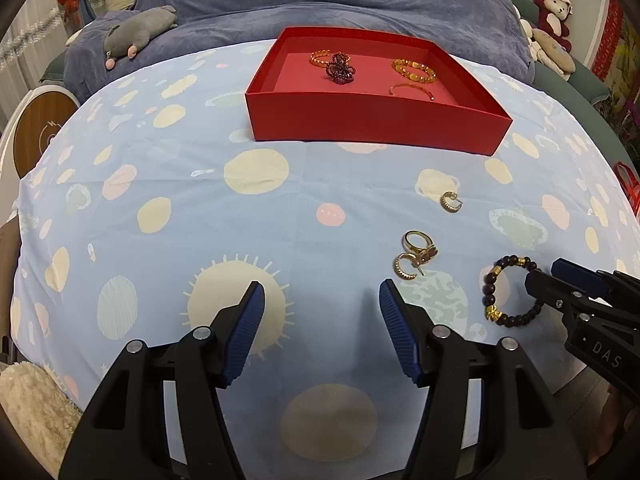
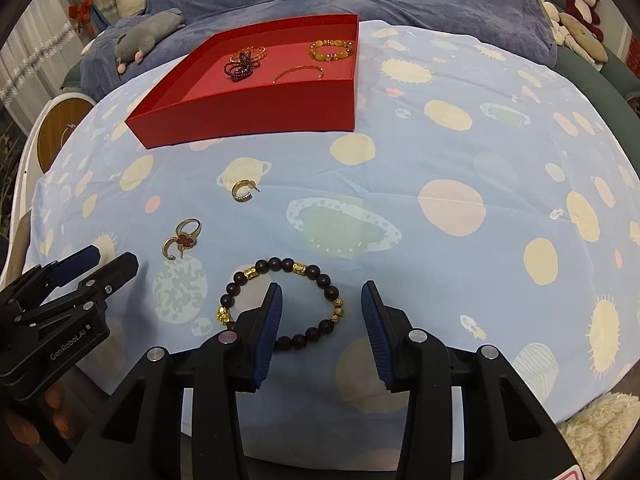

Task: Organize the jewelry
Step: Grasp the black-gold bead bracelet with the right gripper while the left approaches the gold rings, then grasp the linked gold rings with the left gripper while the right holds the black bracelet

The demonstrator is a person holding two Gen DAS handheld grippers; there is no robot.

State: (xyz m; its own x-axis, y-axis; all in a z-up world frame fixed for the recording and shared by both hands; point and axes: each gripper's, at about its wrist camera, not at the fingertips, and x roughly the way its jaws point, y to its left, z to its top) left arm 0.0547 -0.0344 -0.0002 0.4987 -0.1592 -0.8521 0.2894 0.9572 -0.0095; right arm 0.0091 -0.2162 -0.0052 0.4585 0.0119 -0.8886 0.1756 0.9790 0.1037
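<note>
Planet-print sheet on the bed is the work surface, red box (image 2: 256,112) at the far end w/ a few bracelets already in. Dark bead bracelet (image 2: 280,304) lies flat on the sheet, well short of the box, and the right gripper (image 2: 322,312) is basically on top of it: fingers spread, one pad (image 2: 268,328) inside the loop, the other outside past its right side, nothing pinched yet. So right hand's clearly nearer; closing should catch the right arc imo. Left gripper (image 1: 322,320) also spread, empty, off to the bracelet's left.
</note>
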